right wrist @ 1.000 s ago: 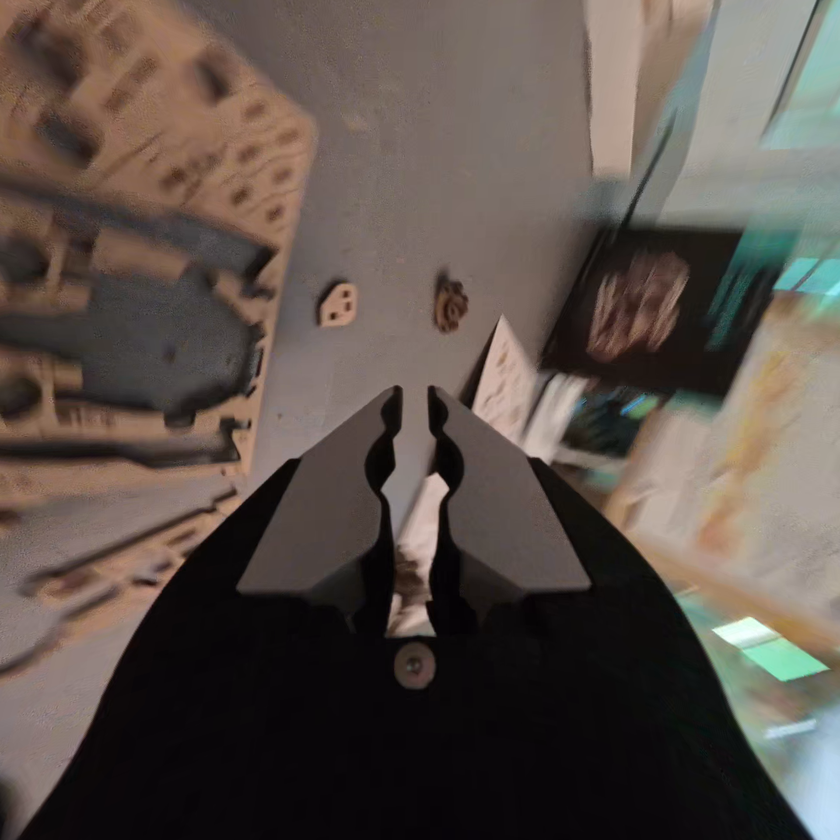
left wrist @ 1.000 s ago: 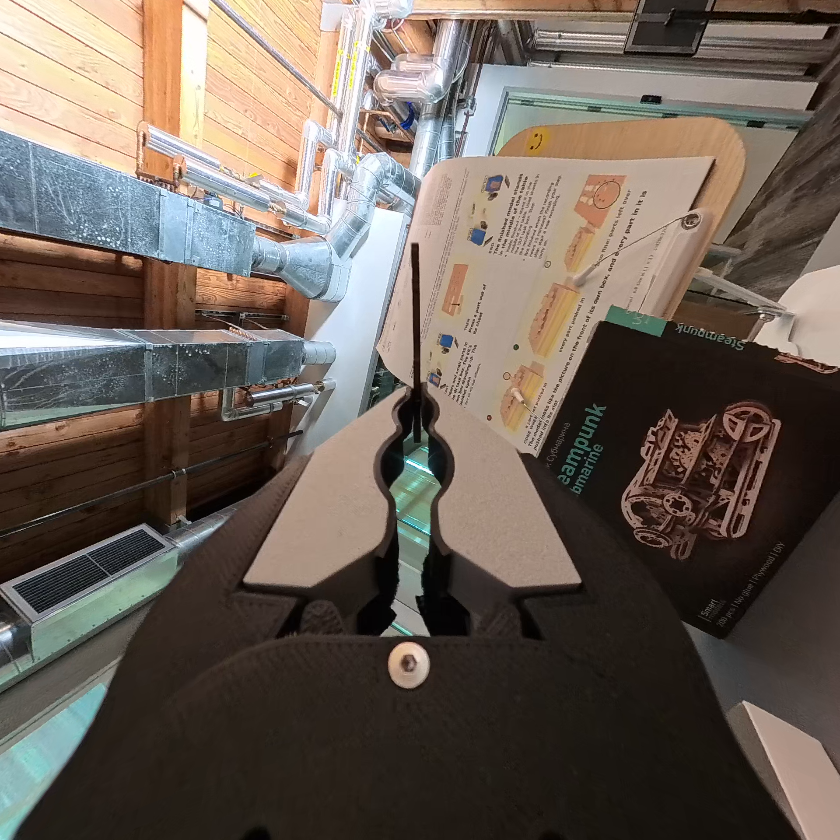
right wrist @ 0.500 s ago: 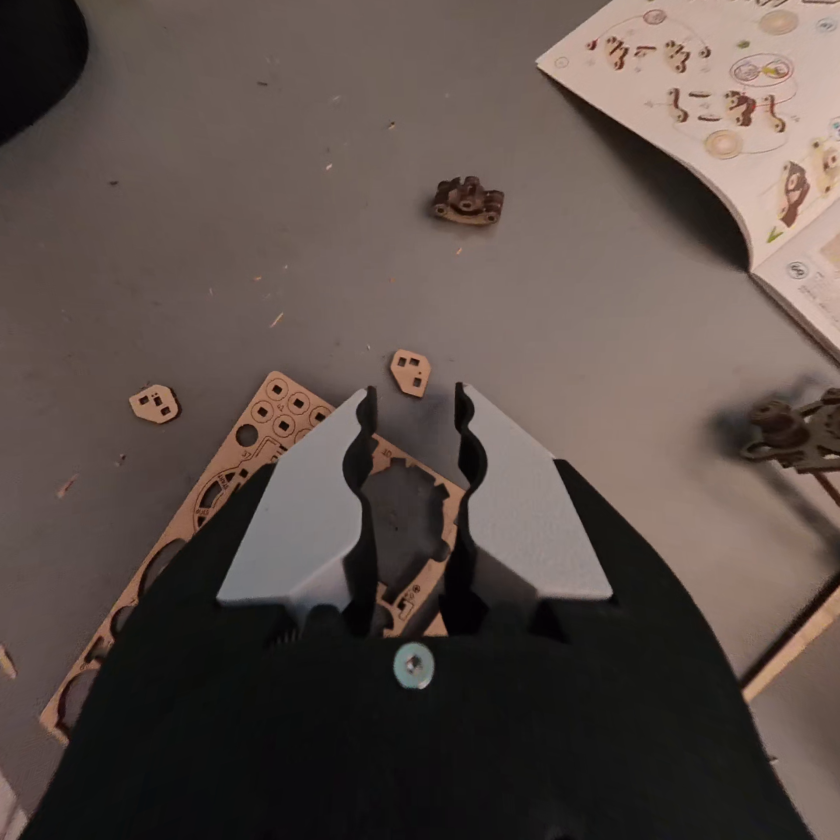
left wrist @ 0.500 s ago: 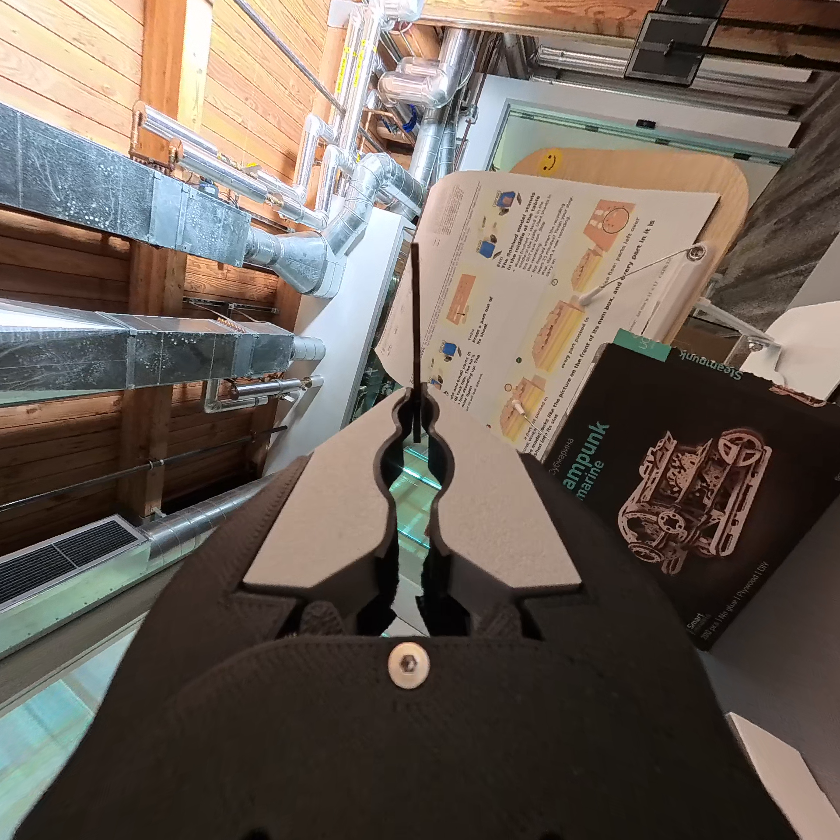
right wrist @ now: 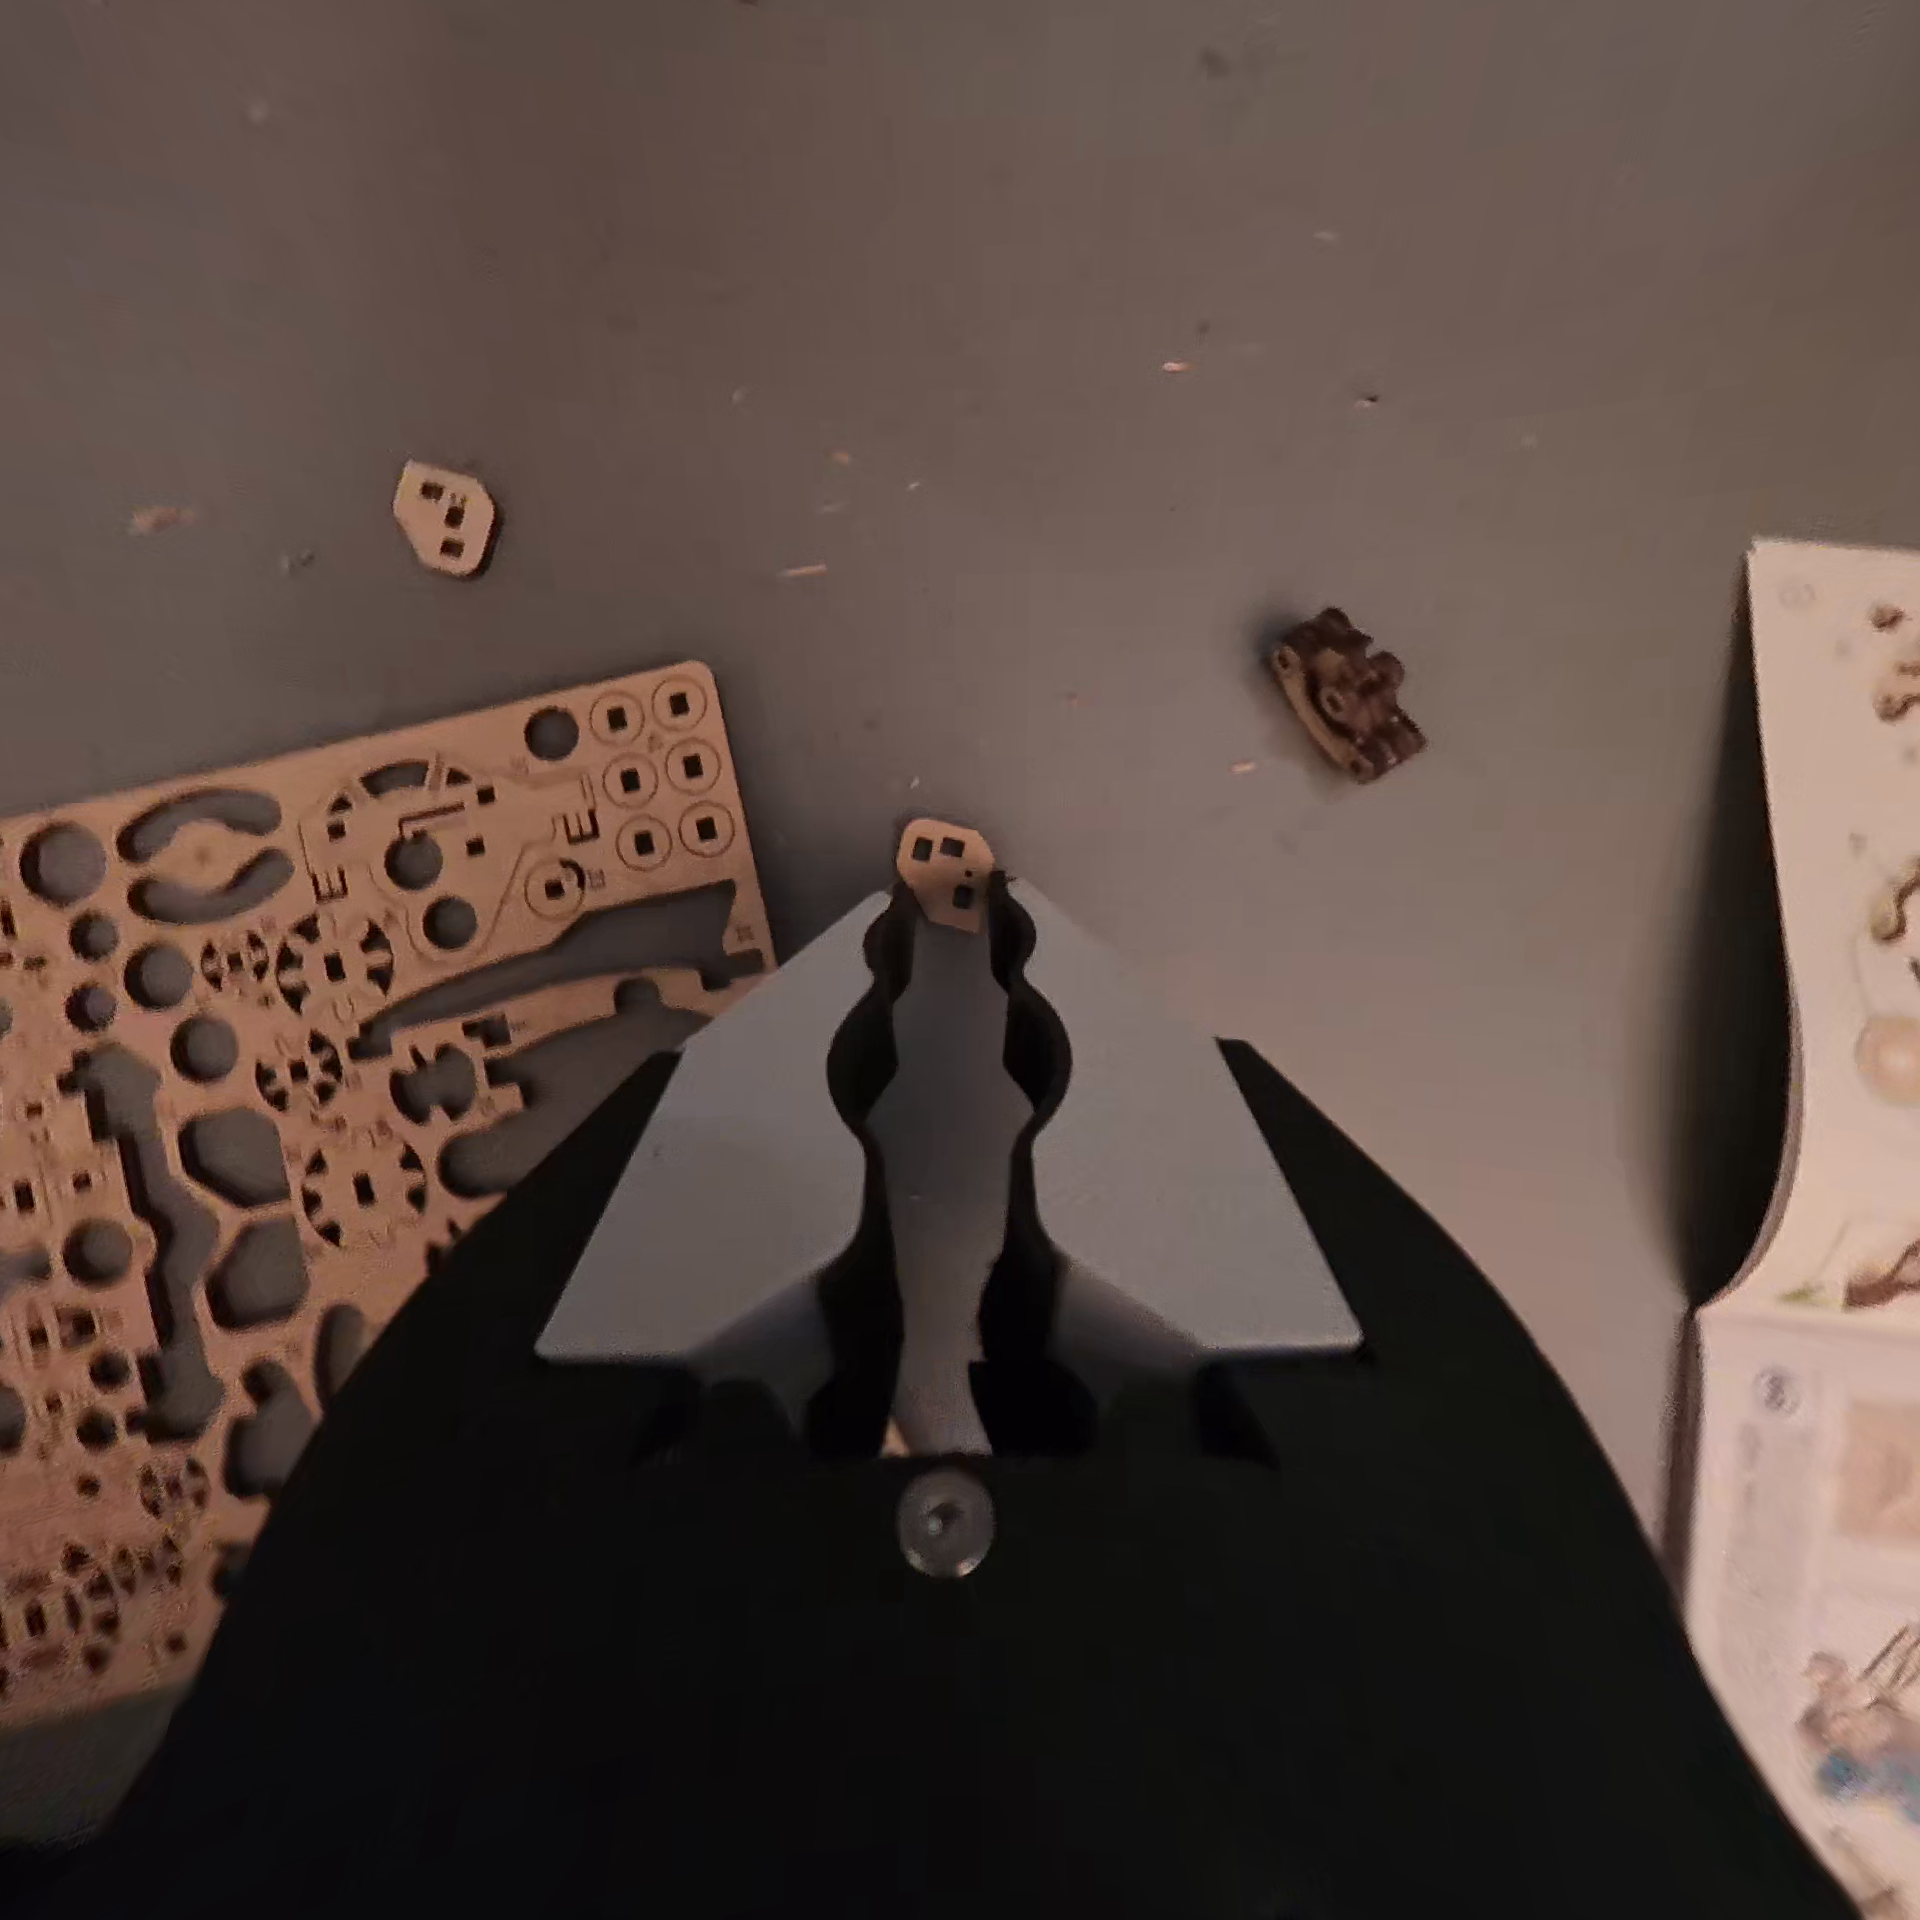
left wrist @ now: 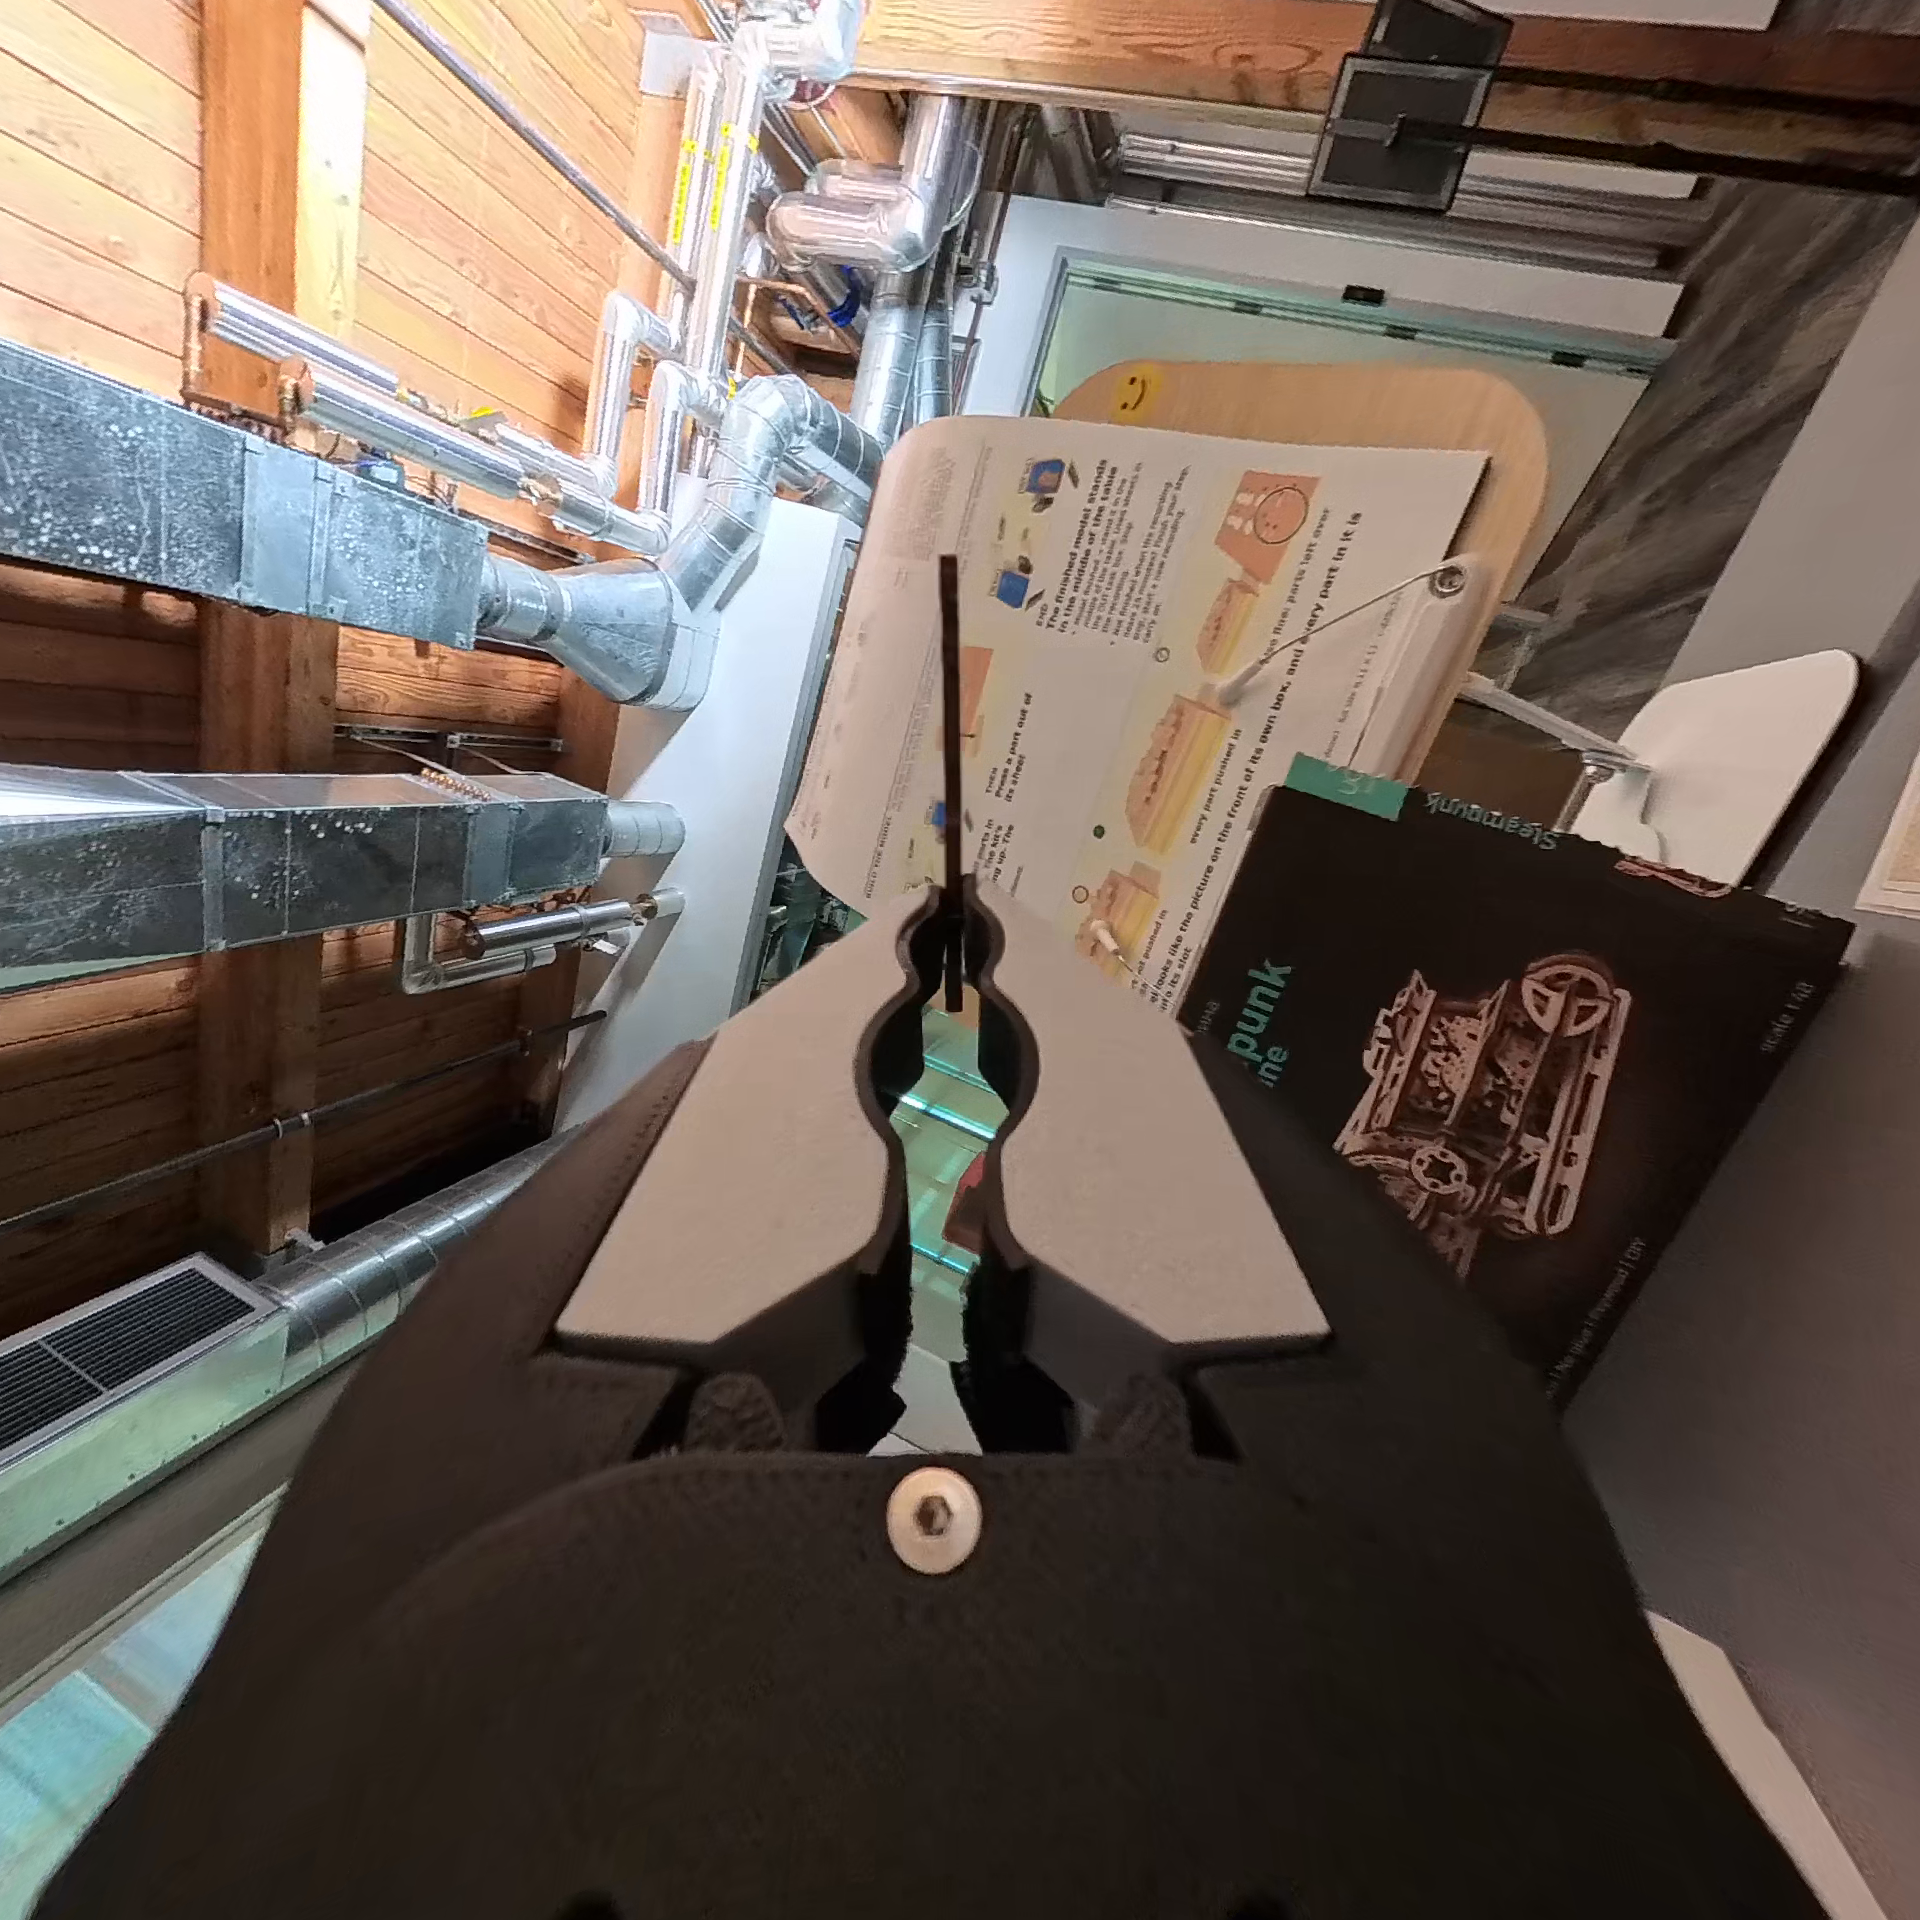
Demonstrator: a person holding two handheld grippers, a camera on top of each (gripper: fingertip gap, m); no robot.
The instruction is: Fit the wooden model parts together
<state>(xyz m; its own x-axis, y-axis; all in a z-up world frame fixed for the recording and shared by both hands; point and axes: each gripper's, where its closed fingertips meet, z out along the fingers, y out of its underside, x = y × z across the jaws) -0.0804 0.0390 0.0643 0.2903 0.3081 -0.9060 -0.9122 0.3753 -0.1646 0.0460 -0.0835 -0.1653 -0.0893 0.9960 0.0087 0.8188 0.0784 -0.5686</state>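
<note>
Two small flat wooden plates lay on the grey table (right wrist: 1039,260) — one (right wrist: 945,875) between my right gripper's (right wrist: 948,909) parted tips, touching them, one (right wrist: 449,516) well apart. My left gripper (left wrist: 952,914) was clamped on a thin dark strip (left wrist: 948,727), edge-on, before a printed sheet (left wrist: 1143,665) and a lettered black box (left wrist: 1507,1060).

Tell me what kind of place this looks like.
Probably a workshop or office in an industrial-style building, set up for hobby model building. Bare metal ducts run along wood-plank walls, and the grey table holds a punched-out wooden parts sheet and an open instruction booklet.
</note>
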